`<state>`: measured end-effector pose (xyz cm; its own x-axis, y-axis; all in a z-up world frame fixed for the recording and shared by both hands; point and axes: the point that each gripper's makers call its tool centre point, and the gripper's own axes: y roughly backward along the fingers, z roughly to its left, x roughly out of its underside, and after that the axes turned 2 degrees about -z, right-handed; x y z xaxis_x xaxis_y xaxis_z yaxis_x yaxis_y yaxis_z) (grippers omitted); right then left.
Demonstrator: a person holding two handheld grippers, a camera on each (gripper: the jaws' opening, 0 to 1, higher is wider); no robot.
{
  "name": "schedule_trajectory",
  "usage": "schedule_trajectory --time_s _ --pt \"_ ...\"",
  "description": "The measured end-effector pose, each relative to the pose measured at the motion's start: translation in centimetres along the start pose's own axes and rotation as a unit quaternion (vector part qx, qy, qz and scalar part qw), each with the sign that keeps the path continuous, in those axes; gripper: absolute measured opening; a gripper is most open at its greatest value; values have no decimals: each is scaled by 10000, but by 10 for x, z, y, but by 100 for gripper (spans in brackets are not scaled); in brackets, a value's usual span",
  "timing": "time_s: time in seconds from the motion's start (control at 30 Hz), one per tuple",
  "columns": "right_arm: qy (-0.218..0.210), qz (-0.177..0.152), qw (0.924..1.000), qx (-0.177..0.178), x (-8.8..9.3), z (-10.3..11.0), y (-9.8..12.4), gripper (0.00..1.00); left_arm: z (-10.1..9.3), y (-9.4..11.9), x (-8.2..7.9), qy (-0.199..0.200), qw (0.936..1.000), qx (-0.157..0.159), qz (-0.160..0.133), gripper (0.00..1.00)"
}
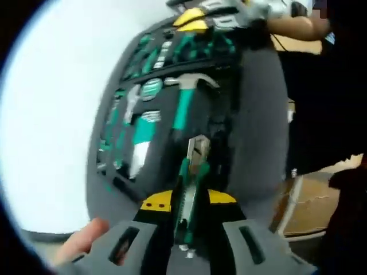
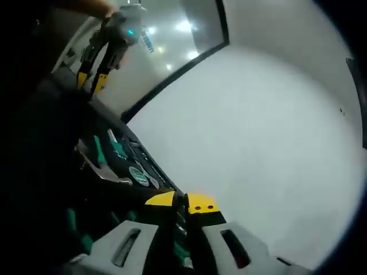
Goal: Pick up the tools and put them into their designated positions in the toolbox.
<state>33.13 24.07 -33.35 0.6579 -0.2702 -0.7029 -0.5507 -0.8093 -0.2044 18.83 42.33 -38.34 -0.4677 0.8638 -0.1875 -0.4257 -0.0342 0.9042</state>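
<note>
White tabletop (image 1: 51,143) behind blurry toolbox (image 1: 172,114); your left gripper (image 1: 189,200) pinches a green utility knife (image 1: 192,183), right gripper (image 2: 182,205) pressed together, contents unclear.

White table (image 2: 258,143), perhaps glossy floor (image 2: 166,34)

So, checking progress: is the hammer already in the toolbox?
Yes, the hammer lies in the open toolbox, beyond the left gripper's jaws.

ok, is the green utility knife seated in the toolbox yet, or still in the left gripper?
Still out: the green utility knife is clamped in the left gripper, blade end toward the open black toolbox.
</note>
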Motion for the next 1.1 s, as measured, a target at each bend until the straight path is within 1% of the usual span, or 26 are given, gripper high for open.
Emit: schedule_trajectory --time_s 0.03,0.07,0.1,0.13,0.2,0.3,0.4,0.43,0.47,0.5,0.53,0.57,0.6,0.63,0.67,0.73,0.77,0.8,0.83,0.87,0.9,0.93,1.0,1.03,1.07,1.1 --pt "-5 -4 10000 -1 0 0 0 4 -3 -3 -4 22 10000 70 -8 15" --pt "-5 0 10000 -3 0 0 0 4 -4 -5 -9 -51 9999 57 -95 15" --pt "299 347 9989 58 11 -7 6 4 -5 -8 -13 -126 9997 82 -171 15" --pt "235 279 9993 46 10 -5 4 4 -6 -11 -15 -212 9996 90 -180 15" --pt "235 278 9993 41 10 -5 4 4 -4 -16 -16 -190 9997 49 -149 15" --pt "227 324 9992 -19 13 -2 4 4 -1 -22 -15 -51 9999 80 -143 15" --pt "261 300 9992 -45 11 0 2 4 -2 -21 -13 -13 9997 142 -217 16" --pt "234 247 9994 -27 9 0 2 4 -2 -19 -13 -84 9995 155 -269 16" --pt "250 275 9993 -40 9 1 2 5 -4 -16 -14 -257 9989 216 -313 15" --pt "253 264 9993 -77 9 2 1 5 -6 -10 -14 -277 9984 274 -407 15" --pt "305 290 9991 -94 9 3 0 5 -6 -6 -21 95 9968 320 -732 16" --pt "302 253 9992 -101 8 4 -1 5 -3 -1 -25 463 9929 353 -1038 16" --pt "282 240 9993 -89 7 4 -1 5 2 5 -22 600 9907 296 -1185 16" --pt "197 161 9997 -68 5 3 -1 5 11 10 -14 644 9906 68 -1203 16" --pt "147 137 9998 -53 4 3 -1 5 23 16 -1 931 9873 -287 -1257 16" --pt "28 69 10000 -35 2 1 0 5 30 21 23 1350 9806 -659 -1261 15" --pt "-4 51 10000 -29 1 1 -1 5 37 22 37 1502 9767 -958 -1197 15" --pt "-41 30 10000 -31 0 1 -2 5 41 23 50 1548 9740 -1213 -1123 12" --pt "-77 3 10000 -41 -2 2 -3 4 41 23 61 1628 9715 -1352 -1065 7" --pt "-172 -69 9998 -70 -5 4 -4 4 41 23 70 1754 9677 -1503 -1006 2" --pt "-174 -63 9998 -102 -6 6 -5 1 43 23 79 1915 9628 -1655 -945 0" --pt "-144 -36 9998 -135 -6 7 -5 0 45 24 84 1901 9613 -1752 -950 0" --pt "-199 -85 9996 -165 -6 7 2 0 39 20 82 2017 9582 -1650 -1179 0" --pt "-234 -161 9994 -171 -9 7 1 0 38 18 82 2078 9563 -1647 -1227 0" --pt "-224 -262 9993 -141 -14 5 0 0 40 14 85 2110 9556 -1658 -1220 0" --pt "-394 -466 9981 -118 -26 6 -2 0 39 10 90 2092 9570 -1658 -1137 0"
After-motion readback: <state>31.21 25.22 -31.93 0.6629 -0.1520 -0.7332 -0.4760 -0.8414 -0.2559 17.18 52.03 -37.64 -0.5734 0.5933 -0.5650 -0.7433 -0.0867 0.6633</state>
